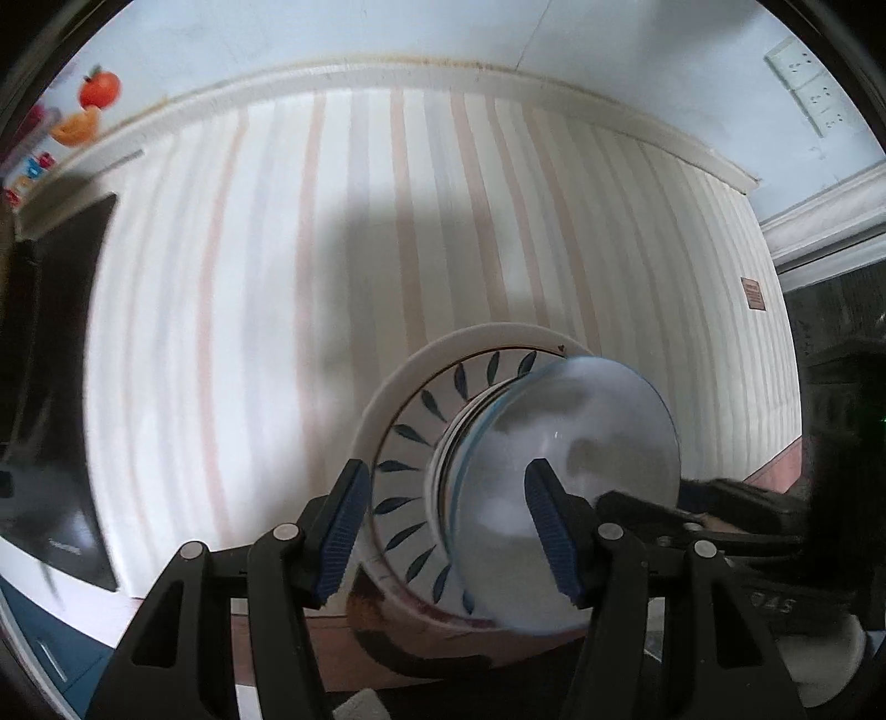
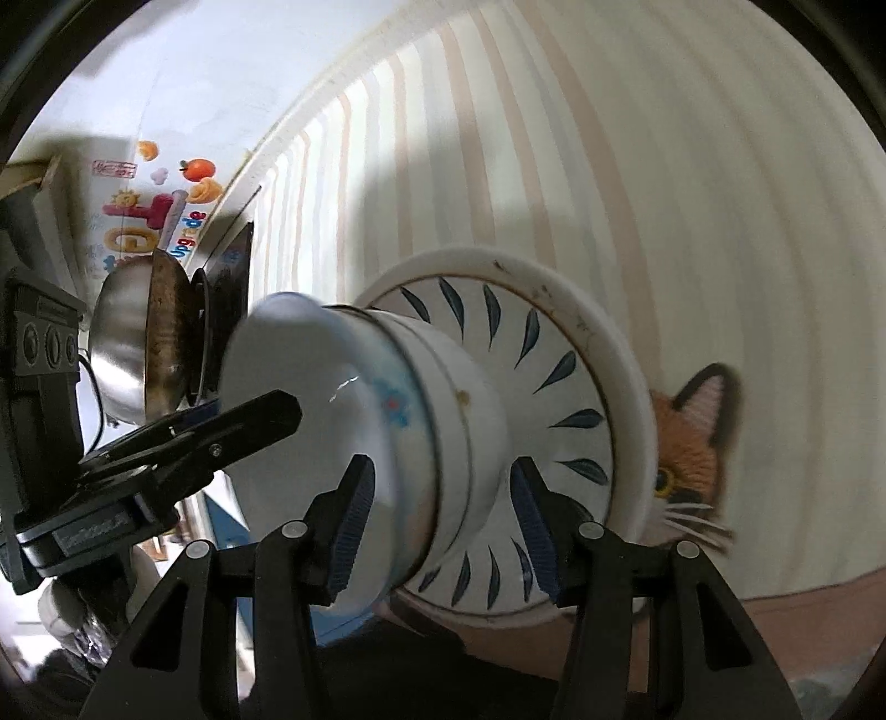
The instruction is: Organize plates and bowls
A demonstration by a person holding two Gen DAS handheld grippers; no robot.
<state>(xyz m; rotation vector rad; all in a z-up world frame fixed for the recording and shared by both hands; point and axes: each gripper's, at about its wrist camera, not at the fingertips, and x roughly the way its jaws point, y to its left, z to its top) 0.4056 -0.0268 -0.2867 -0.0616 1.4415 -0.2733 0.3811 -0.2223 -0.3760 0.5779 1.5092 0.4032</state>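
You have most of the stacking done, as far as these views show. A bowl [image 2: 443, 399] sits in the middle of the big plate [image 2: 559, 354] with the dark leaf marks, and a smaller pale bowl [image 2: 310, 387] sits in the top of it. In the left wrist view that top bowl looks blurred and bluish; whether it is glass or china you cannot tell. The stack stands at the near edge of the surface [image 1: 387, 221].

Your left gripper [image 1: 451, 531] hangs above the stack with its fingers [image 1: 346, 531] apart on either side of the top bowl; they grasp nothing that you can see. Your right gripper [image 2: 443, 531] is likewise released, its fingers either side of the stack without pressing on it.

What looks left: a steel bowl [image 2: 119, 354] and a brown-rimmed dish [image 2: 166, 338] stand further off on the left in the right wrist view, not yet joined to the pile. Judging by that, you are past halfway but not finished.

The surface wears a cloth of cream, pink and grey stripes, with a fox face [image 2: 692, 443] stitched on beside the plate. A pale wall [image 1: 498, 39] runs behind, with a socket [image 1: 814, 83] at the far right and fruit stickers [image 1: 88, 105] on the left. A dark flat panel [image 1: 61, 387] lies on the left of the surface.
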